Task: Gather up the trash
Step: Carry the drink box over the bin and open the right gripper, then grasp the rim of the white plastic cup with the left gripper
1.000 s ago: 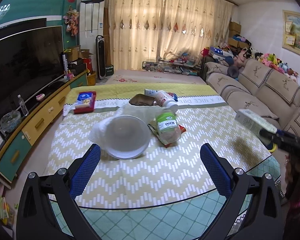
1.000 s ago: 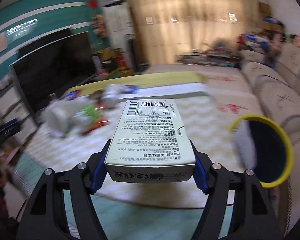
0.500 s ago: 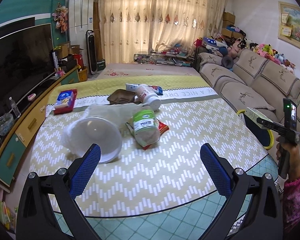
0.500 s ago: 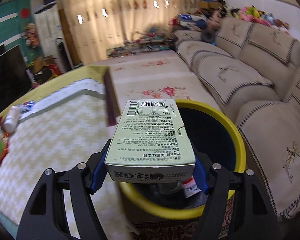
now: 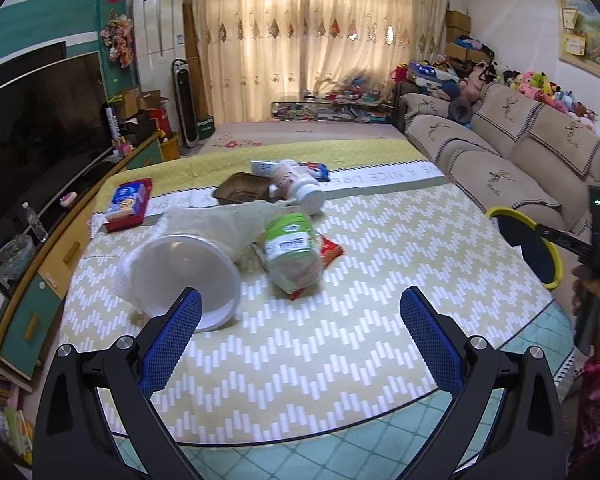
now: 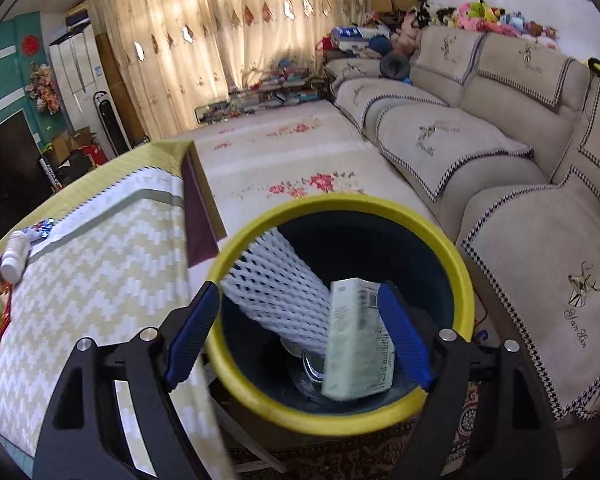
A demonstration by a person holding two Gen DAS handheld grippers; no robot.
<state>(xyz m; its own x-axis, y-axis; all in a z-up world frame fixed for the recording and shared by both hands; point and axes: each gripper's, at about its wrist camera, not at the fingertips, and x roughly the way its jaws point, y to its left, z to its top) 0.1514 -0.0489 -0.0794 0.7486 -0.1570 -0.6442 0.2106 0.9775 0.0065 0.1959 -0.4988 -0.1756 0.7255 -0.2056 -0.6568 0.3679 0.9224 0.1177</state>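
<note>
Carton dropping into yellow-rimmed bin, beside foam netting; right gripper spread, empty. Left gripper wide apart, empty, above table. Left to collect: plastic tub, green-labelled bottle, white bottle.

Pale green carton lies tilted inside the yellow-rimmed bin.

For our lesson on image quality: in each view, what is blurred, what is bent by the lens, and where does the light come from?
Right wrist view: the carton in the bin is motion-smeared, and the sofa curves. Left wrist view: sharp, the table edge bows, and the backlit curtains glow.
</note>
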